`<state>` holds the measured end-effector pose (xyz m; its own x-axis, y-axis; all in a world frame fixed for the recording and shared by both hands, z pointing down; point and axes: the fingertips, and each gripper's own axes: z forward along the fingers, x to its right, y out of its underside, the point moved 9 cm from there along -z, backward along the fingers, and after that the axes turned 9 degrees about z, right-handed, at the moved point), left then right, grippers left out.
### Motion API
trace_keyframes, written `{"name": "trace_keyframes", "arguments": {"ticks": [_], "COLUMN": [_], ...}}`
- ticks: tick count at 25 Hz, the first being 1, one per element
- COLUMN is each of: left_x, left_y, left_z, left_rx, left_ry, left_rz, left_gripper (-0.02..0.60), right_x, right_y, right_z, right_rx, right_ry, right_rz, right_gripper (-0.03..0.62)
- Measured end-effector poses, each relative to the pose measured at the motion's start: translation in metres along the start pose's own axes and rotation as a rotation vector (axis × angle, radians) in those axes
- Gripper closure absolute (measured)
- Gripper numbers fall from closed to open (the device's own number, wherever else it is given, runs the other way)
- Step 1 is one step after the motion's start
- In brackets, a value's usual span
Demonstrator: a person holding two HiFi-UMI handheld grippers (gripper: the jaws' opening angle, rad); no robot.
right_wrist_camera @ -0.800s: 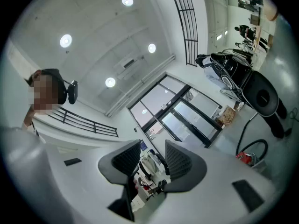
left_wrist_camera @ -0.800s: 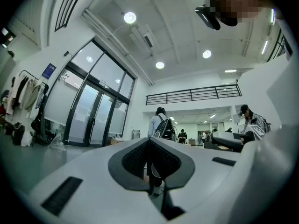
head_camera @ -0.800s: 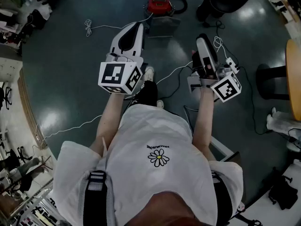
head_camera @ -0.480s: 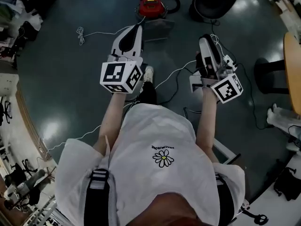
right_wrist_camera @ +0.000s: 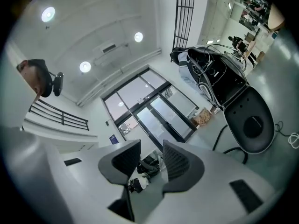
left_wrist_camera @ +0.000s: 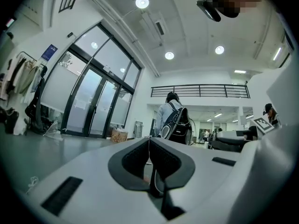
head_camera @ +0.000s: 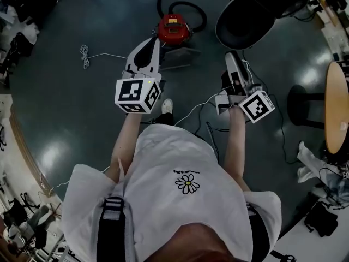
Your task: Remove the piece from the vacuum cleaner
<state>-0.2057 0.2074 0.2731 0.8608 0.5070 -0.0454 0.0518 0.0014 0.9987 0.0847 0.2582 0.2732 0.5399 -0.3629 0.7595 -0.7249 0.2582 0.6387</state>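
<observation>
A small red vacuum cleaner (head_camera: 173, 29) with a looped black hose (head_camera: 188, 7) stands on the dark floor ahead of me, in the head view only. My left gripper (head_camera: 154, 39) is held up in the air, its tips close to the vacuum's left side in the picture but well above it. In the left gripper view its pads (left_wrist_camera: 149, 146) meet along a thin line, shut on nothing. My right gripper (head_camera: 232, 57) hovers to the vacuum's right, apart from it. Its jaws (right_wrist_camera: 152, 157) stand open with only the far room between them.
A grey flat piece (head_camera: 177, 59) lies on the floor just in front of the vacuum. A black office chair (head_camera: 245, 21) stands at the right rear, a round wooden table (head_camera: 337, 108) at the far right. White cables (head_camera: 87, 53) trail over the floor. A person with a backpack (left_wrist_camera: 175, 120) stands far off.
The vacuum and the chair have come nearer and lower in the head view as I moved forward. Both grippers keep much the same pose.
</observation>
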Motion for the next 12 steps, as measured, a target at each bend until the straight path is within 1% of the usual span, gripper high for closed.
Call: {"name": "trace_keyframes", "arguments": {"ticks": [2,4,7,10,12], "left_x": [-0.019,-0.033,-0.044,-0.050,-0.054], "left_y": [0.003,0.007,0.020,0.040,0.049], "left_z": [0.034,0.066,0.100,0.134,0.152], "left_rx": [-0.008,-0.018,-0.039,-0.070,-0.094], "left_ry": [0.000,0.009,0.008,0.002,-0.010], "left_rz": [0.013,-0.001,-0.022,-0.031,-0.045], "left_gripper": [0.574,0.575,0.575,0.574,0.575], "right_x": [0.017,0.036,0.068,0.104,0.117], "right_y": [-0.008,-0.016,-0.025,-0.037,-0.046], "right_z": [0.026,0.043,0.057,0.076,0.096], "right_rx": [0.010,0.031,0.046,0.017,-0.015], "right_ry": [0.021,0.058,0.126,0.142,0.129], "right_rz": [-0.009,0.006,0.042,0.024,-0.021], "right_gripper": [0.435,0.436,0.434,0.436,0.434]}}
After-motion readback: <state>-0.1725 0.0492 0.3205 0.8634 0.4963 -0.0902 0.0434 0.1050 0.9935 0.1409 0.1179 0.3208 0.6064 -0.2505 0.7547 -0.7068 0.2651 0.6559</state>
